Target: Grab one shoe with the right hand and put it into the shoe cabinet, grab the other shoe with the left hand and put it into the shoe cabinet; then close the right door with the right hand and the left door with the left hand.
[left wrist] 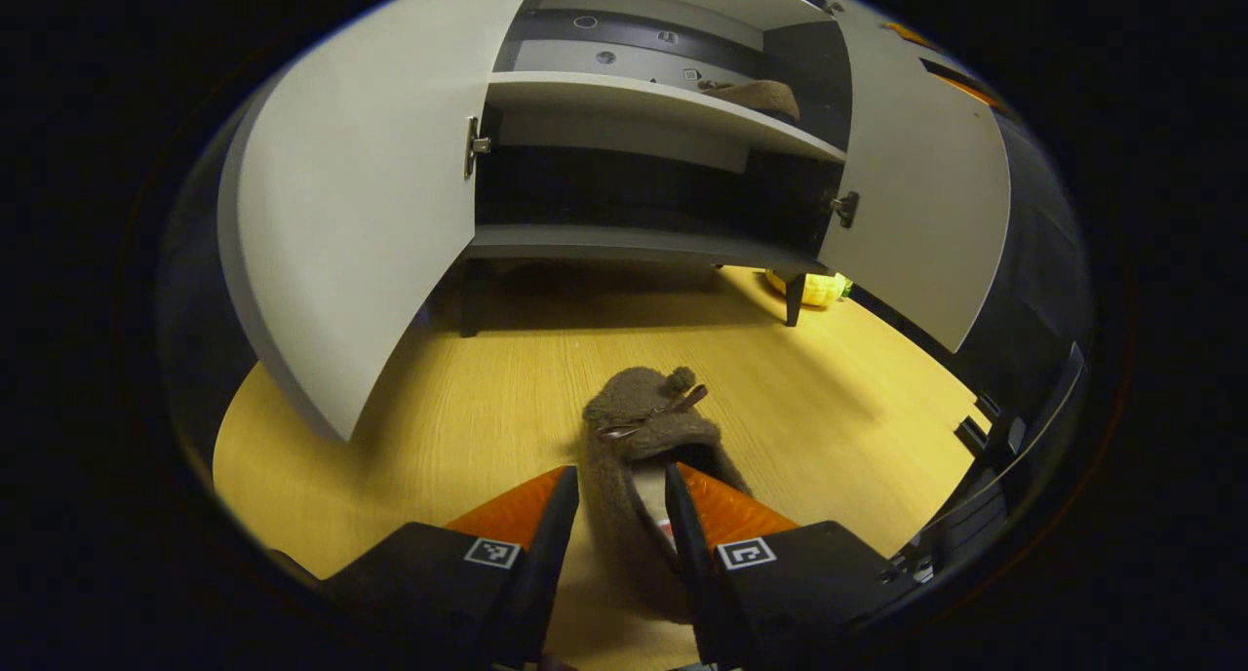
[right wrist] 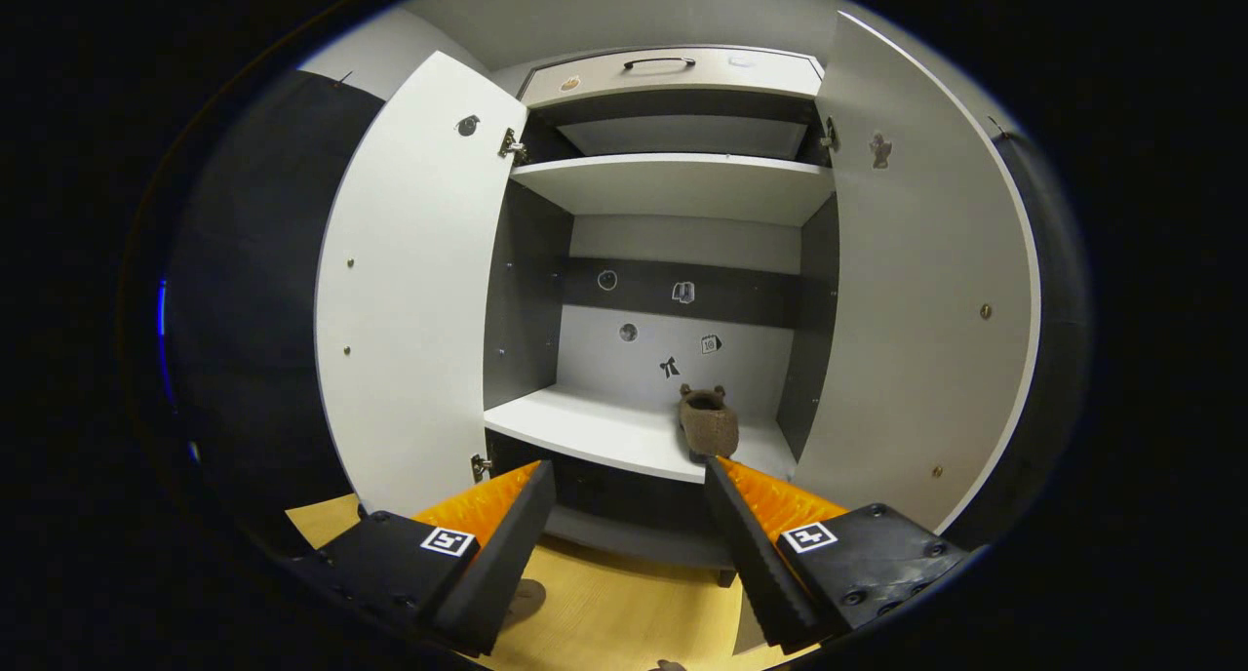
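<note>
left gripper [left wrist: 621,505] jaws clamp the brown slipper [left wrist: 643,427] on the floor [left wrist: 439,427] for lifting; right gripper [right wrist: 629,515] jaws wide, its slipper [right wrist: 709,422] already shelved.

A pale wood-grain floor [left wrist: 468,398] stretches out in the left gripper view, and a small rounded yellow object [left wrist: 817,288] lies on it, partly hidden

Fuzzy brown fleece slipper [left wrist: 639,427] on a smooth, wood-grain tabletop [left wrist: 468,417]; the shoe cabinet [right wrist: 673,188] has matt, smooth laminate panels and metal hinges [left wrist: 475,146].
</note>
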A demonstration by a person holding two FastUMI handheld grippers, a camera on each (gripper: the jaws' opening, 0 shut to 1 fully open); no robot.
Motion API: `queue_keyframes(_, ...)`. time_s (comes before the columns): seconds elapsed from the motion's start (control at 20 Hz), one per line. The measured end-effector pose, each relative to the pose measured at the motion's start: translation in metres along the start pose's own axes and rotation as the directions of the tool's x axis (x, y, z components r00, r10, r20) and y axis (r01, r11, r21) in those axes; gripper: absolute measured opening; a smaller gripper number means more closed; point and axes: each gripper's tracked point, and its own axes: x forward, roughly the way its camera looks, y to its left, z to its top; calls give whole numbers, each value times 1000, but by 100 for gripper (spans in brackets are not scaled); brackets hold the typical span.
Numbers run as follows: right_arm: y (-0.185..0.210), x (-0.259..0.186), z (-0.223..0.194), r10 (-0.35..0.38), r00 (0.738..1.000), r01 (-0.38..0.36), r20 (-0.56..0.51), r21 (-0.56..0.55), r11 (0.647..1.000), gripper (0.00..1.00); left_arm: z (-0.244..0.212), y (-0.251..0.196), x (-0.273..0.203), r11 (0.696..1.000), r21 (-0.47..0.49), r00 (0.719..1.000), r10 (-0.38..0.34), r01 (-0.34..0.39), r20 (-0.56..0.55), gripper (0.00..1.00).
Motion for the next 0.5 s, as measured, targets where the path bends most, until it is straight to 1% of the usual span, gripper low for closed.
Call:
queue_keyframes(0.05, 0, 2, -4, 3, 1000, -3, -8, -5, 1000, 98, -2, 2, 7, 1000, -9, 1000, 3, -3, -5, 58)
queue_keyframes(0.15, 4, 7, -14, 28, 999, -29, -30, -9, 1000, 99, -6, 8, 21, 1000, -18, 1000, 8, -9, -18, 50)
queue_keyframes(0.2, 6, 8, -18, 40, 998, -41, -44, -8, 999, 98, -5, 8, 27, 1000, -22, 1000, 9, -10, -20, 53)
queue_keyframes(0.25, 7, 9, -20, 47, 997, -48, -54, -13, 999, 98, -6, 11, 34, 1000, -23, 1000, 12, -12, -21, 47)
queue_keyframes(0.35, 4, 14, -24, 51, 997, -53, -64, -34, 998, 98, -6, 12, 44, 1000, -10, 1000, 19, -19, -25, 50)
queue_keyframes(0.45, 1, 21, -27, 57, 996, -60, -74, -36, 998, 98, -4, 8, 53, 1000, 3, 1000, 11, -11, -20, 44)
queue_keyframes(0.5, -1, 23, -29, 58, 995, -61, -78, -34, 998, 98, -3, 7, 55, 1000, 10, 1000, 18, -18, -16, 40)
